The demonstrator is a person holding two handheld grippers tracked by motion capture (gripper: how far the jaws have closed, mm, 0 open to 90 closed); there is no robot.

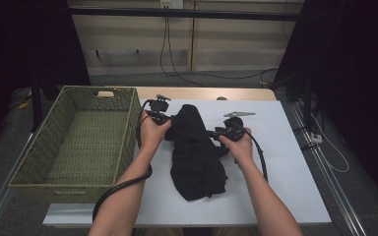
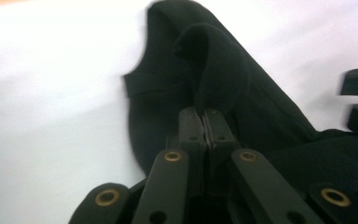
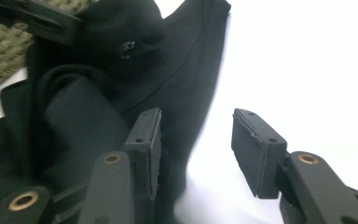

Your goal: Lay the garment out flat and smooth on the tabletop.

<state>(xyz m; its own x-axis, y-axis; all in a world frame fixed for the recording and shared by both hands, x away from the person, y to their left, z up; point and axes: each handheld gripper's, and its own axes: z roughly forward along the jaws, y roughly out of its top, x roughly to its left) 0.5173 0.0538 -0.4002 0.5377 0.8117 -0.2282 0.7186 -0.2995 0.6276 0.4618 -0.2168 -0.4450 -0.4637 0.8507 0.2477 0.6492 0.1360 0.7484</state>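
A black cloth point(image 1: 197, 157) lies crumpled in the middle of the white table top point(image 1: 285, 167). My left gripper point(image 1: 170, 123) sits at the cloth's upper left edge. In the left gripper view its jaws point(image 2: 206, 114) are shut on a raised fold of the cloth point(image 2: 261, 107). My right gripper point(image 1: 211, 133) is at the cloth's right side. In the right gripper view it point(image 3: 196, 135) stands open, one pad point(image 3: 149, 140) against the cloth point(image 3: 84, 112), the other over bare white table, nothing pinched.
A green woven basket point(image 1: 128, 132) stands at the left of the table, close beside my left hand; its weave point(image 3: 0, 42) appears behind the cloth in the right gripper view. Cables trail from both grippers toward the front edge.
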